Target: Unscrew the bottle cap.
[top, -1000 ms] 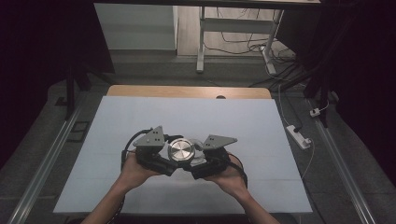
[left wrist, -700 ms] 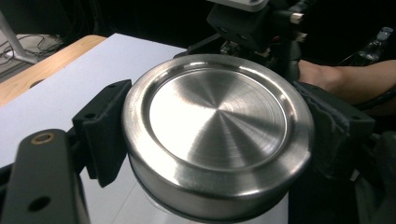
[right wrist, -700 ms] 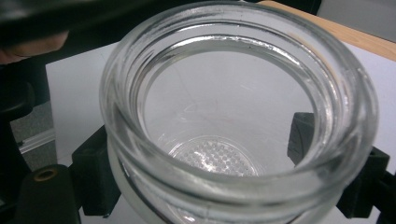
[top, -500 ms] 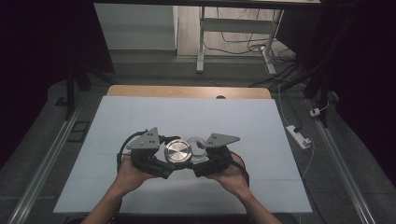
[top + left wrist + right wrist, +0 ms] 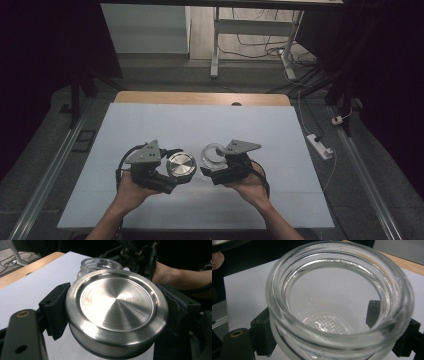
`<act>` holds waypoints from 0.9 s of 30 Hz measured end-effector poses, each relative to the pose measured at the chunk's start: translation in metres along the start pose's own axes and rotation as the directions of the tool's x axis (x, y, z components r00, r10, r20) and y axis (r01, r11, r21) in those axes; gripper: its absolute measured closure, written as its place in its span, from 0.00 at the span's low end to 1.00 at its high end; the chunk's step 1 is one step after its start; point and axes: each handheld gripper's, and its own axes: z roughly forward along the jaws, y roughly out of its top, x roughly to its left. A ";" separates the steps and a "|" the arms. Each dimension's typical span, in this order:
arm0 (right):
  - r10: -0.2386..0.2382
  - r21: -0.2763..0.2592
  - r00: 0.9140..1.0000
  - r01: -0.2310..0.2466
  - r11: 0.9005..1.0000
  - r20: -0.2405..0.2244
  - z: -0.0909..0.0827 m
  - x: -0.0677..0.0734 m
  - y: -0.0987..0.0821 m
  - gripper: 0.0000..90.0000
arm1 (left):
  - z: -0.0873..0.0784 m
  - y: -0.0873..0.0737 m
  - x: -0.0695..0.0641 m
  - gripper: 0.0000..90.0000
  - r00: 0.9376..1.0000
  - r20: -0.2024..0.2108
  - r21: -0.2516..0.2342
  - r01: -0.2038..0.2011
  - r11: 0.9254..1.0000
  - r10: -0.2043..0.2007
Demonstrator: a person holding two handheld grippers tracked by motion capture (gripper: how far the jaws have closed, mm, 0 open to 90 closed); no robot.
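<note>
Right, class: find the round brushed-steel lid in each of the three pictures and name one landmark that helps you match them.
High view: the round brushed-steel lid lies left of centre, clamped in the left gripper.
Left gripper view: the lid sits centre frame, between the black jaws.
Right gripper view: not in it.
Shared landmark: the clear glass jar, held by the right gripper.

No lettering, label, brand, number or sign can be read anywhere: the round brushed-steel lid (image 5: 116, 312) is plain, and the clear glass jar (image 5: 337, 305) bears no print.
</note>
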 end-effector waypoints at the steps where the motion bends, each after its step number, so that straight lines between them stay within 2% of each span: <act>1: 0.000 -0.001 1.000 0.000 1.000 0.001 0.000 0.000 0.000 0.16 | -0.001 -0.002 0.000 0.21 1.000 0.002 -0.001 0.003 1.000 -0.003; 5: -0.001 0.000 1.000 0.001 1.000 0.008 -0.001 -0.002 0.000 0.16 | -0.003 -0.010 -0.001 0.21 1.000 0.001 0.002 0.001 1.000 -0.001; 19: -0.006 0.001 1.000 0.006 1.000 0.010 0.002 -0.002 0.001 0.16 | -0.010 -0.030 -0.001 0.21 0.999 -0.005 0.002 0.037 0.999 -0.037; 27: -0.011 -0.011 1.000 0.011 1.000 0.013 0.005 -0.006 0.005 0.16 | 0.000 -0.037 -0.005 0.21 0.999 0.018 0.016 0.029 0.999 -0.030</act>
